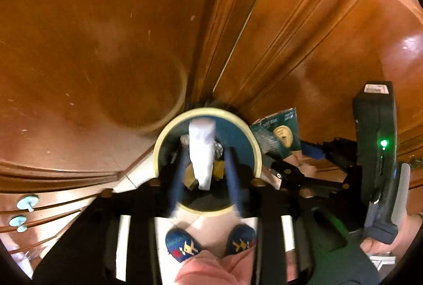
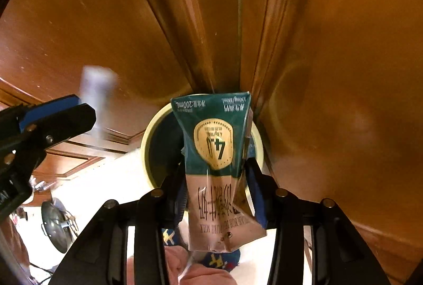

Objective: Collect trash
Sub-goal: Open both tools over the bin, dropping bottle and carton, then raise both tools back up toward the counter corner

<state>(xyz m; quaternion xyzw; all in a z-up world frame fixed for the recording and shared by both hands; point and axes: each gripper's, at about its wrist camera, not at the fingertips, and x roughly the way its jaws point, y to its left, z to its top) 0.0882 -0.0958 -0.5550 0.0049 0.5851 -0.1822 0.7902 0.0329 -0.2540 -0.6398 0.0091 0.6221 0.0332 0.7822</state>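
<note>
Poised over the bin (image 1: 257,152): left gripper (image 1: 205,179), jaws parted around a loose white wrapper (image 1: 201,152); right gripper (image 2: 219,195), jaws pinching an upright milk carton (image 2: 214,152).

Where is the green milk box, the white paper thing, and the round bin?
Green and brown milk carton (image 2: 214,150), right wrist view, gold seal.
White crumpled paper (image 1: 201,152), left wrist view, middle.
Round cream-rimmed bin (image 1: 169,131), left wrist view, rim.
</note>
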